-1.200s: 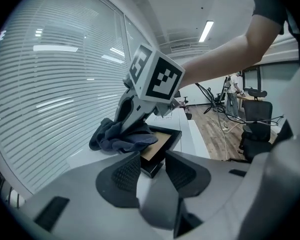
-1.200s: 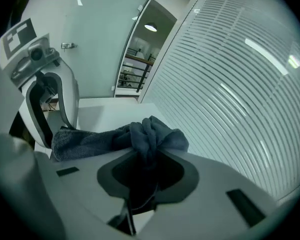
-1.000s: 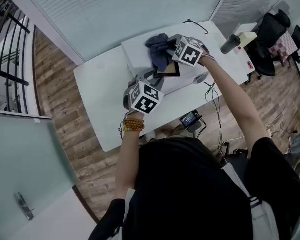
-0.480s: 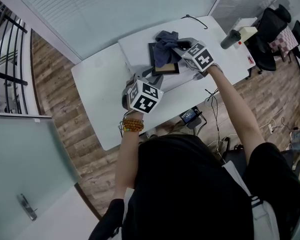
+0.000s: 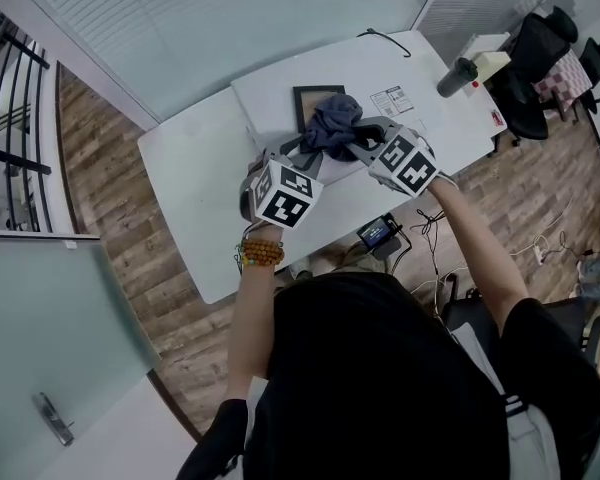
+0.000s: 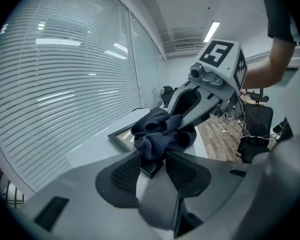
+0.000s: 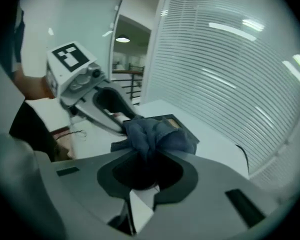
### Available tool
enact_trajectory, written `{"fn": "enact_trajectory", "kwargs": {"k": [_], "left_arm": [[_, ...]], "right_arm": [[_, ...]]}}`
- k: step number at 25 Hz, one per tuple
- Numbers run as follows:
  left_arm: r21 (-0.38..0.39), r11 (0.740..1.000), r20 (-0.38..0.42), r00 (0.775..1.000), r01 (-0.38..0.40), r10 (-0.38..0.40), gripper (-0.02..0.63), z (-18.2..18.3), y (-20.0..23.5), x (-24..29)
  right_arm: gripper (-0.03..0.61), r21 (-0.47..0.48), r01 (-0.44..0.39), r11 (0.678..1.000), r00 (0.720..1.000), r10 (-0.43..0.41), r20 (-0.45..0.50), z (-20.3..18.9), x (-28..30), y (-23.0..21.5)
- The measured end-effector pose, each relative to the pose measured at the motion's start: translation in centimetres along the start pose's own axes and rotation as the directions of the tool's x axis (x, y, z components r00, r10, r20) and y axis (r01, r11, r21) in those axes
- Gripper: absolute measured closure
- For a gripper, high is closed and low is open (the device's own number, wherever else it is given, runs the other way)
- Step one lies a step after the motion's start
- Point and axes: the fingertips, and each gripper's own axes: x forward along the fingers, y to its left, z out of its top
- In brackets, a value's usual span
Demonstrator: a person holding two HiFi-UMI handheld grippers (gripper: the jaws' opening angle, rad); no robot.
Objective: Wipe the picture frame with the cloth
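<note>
A black picture frame (image 5: pixel 312 96) lies flat on the white table (image 5: pixel 195 193). My left gripper (image 5: pixel 298 150) is closed on the frame's near corner (image 6: pixel 151 168), one pad on each side of it. A crumpled dark blue cloth (image 5: pixel 332 125) sits on the frame's near right part. My right gripper (image 5: pixel 357 136) comes in from the right, shut on the bunched cloth (image 7: pixel 150 134), which it presses onto the frame (image 7: pixel 179 124). In the left gripper view the cloth (image 6: pixel 162 131) hides much of the frame's glass, with the right gripper (image 6: pixel 192 115) just behind it.
A printed sheet (image 5: pixel 390 100) lies right of the frame. A dark cylinder (image 5: pixel 457 76) and a white box (image 5: pixel 492 64) stand at the table's right end, a cable (image 5: pixel 380 38) at its far edge. Office chairs (image 5: pixel 552 60) stand beyond; a small device (image 5: pixel 377 234) lies on the floor.
My right gripper has dragged the cloth across the frame from its far side to its near right part. The frame's far edge now shows. The left gripper has kept still.
</note>
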Motion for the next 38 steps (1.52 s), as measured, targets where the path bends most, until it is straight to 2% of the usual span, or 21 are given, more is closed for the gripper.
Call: {"fn": "enact_trajectory", "kwargs": {"k": [2, 3, 4, 5, 7, 9, 11, 14, 16, 18, 22, 25, 27, 28, 30, 32, 35, 38], "left_arm": [[0.005, 1.0, 0.001, 1.0, 0.003, -0.003, 0.453, 0.1, -0.1, 0.1], [0.008, 1.0, 0.002, 1.0, 0.003, -0.003, 0.453, 0.1, -0.1, 0.1], [0.01, 1.0, 0.004, 1.0, 0.003, -0.003, 0.453, 0.1, -0.1, 0.2], [0.012, 1.0, 0.007, 1.0, 0.006, -0.006, 0.453, 0.1, 0.0, 0.2], [0.013, 1.0, 0.013, 1.0, 0.014, -0.015, 0.454, 0.1, 0.1, 0.2], [0.014, 1.0, 0.016, 1.0, 0.016, -0.016, 0.456, 0.1, 0.4, 0.1], [0.012, 1.0, 0.014, 1.0, 0.017, -0.018, 0.455, 0.0, 0.1, 0.0], [0.003, 0.999, 0.011, 0.999, 0.038, -0.038, 0.456, 0.0, -0.6, 0.1], [0.0, 0.999, 0.01, 0.999, 0.042, -0.042, 0.456, 0.1, -0.3, 0.2], [-0.007, 0.999, 0.011, 0.999, 0.041, -0.041, 0.459, 0.1, 0.0, 0.2], [-0.005, 0.999, 0.015, 0.999, 0.046, -0.046, 0.459, 0.4, 0.6, 0.3], [-0.008, 0.998, 0.022, 0.998, 0.055, -0.055, 0.46, 0.2, 0.2, 0.2], [-0.018, 0.998, 0.023, 0.998, 0.066, -0.066, 0.462, -0.2, -0.1, 0.1], [-0.021, 0.997, 0.022, 0.997, 0.069, -0.069, 0.462, -0.3, 0.0, 0.0], [-0.022, 0.997, 0.022, 0.998, 0.068, -0.067, 0.463, -0.2, 0.3, 0.0], [-0.021, 0.998, 0.022, 0.998, 0.063, -0.063, 0.463, 0.0, 0.4, 0.0], [-0.028, 0.998, 0.018, 0.998, 0.063, -0.062, 0.463, 0.0, 0.3, -0.1], [-0.032, 0.997, 0.017, 0.998, 0.066, -0.066, 0.468, 0.1, 0.1, 0.0]], "right_arm": [[0.526, -0.142, -0.163, 0.976, 0.986, 0.156, -0.059, 0.7, -0.9, 1.5], [0.525, -0.183, -0.213, 0.96, 0.977, 0.206, -0.055, 1.8, -1.3, 1.3], [0.525, -0.19, -0.225, 0.956, 0.974, 0.226, -0.017, 3.5, -1.7, 0.4], [0.525, -0.166, -0.207, 0.964, 0.975, 0.218, 0.048, 5.5, -1.8, -1.2], [0.523, -0.066, -0.12, 0.991, 0.976, 0.13, 0.176, 9.3, -1.1, -5.4], [0.523, -0.009, -0.023, 1.0, 0.98, 0.024, 0.199, 11.2, 1.3, -8.6], [0.524, -0.071, 0.012, 0.997, 0.993, -0.003, 0.122, 10.6, 4.4, -8.7], [0.522, -0.202, -0.038, 0.979, 0.999, 0.036, -0.016, 8.4, 7.7, -6.6], [0.523, -0.224, -0.049, 0.973, 0.998, 0.04, -0.045, 7.9, 9.0, -5.9], [0.525, -0.184, -0.059, 0.981, 0.998, 0.057, -0.019, 7.9, 9.4, -5.5], [0.525, -0.032, -0.155, 0.987, 0.987, 0.156, 0.042, 7.6, 8.2, -4.1], [0.525, 0.026, -0.293, 0.956, 0.955, 0.291, 0.052, 6.8, 6.8, -1.7], [0.524, -0.021, -0.371, 0.928, 0.927, 0.372, 0.038, 6.5, 5.6, -0.9], [0.523, -0.05, -0.35, 0.935, 0.934, 0.353, 0.052, 6.9, 5.1, -1.8], [0.523, -0.056, -0.207, 0.977, 0.972, 0.212, 0.106, 8.2, 4.6, -5.5], [0.523, -0.085, -0.082, 0.993, 0.994, 0.088, 0.071, 8.2, 5.0, -7.8], [0.523, -0.236, -0.054, 0.97, 0.995, 0.033, -0.093, 6.2, 7.1, -6.8], [0.525, -0.325, 0.008, 0.946, 0.991, -0.052, -0.124, 5.7, 8.4, -6.0]]}}
